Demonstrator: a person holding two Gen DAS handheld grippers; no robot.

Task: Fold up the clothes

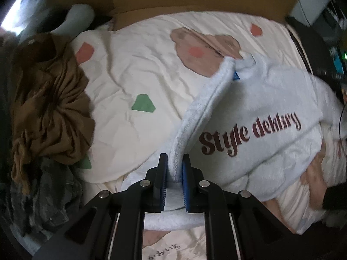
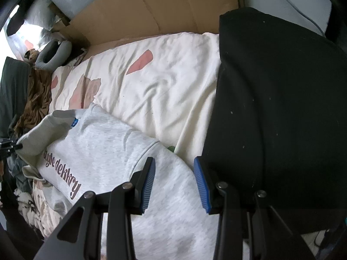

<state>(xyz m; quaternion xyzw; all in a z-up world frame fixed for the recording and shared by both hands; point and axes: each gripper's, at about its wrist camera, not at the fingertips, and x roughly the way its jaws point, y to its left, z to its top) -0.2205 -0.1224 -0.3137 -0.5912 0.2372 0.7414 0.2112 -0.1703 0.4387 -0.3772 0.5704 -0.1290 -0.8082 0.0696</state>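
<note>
We have the left tongs (image 1: 175, 169) pinched tight on the hem edge of the pale sweatshirt (image 1: 260, 112) — fleecy, thick, printed "Style dekkry" — which lies on the bed's cream quilt (image 1: 134, 69). The right tongs (image 2: 174, 181) hover part-open over its sleeve, gripping nothing. To fold well, we judge: keep the hem taut, carry it flat across the chest, and let the right side pin the fabric so it doesn't bunch. A crumpled brown garment (image 1: 49, 99) sits well apart; a smooth black cloth (image 2: 277, 99) lies beside the sleeve.
</note>
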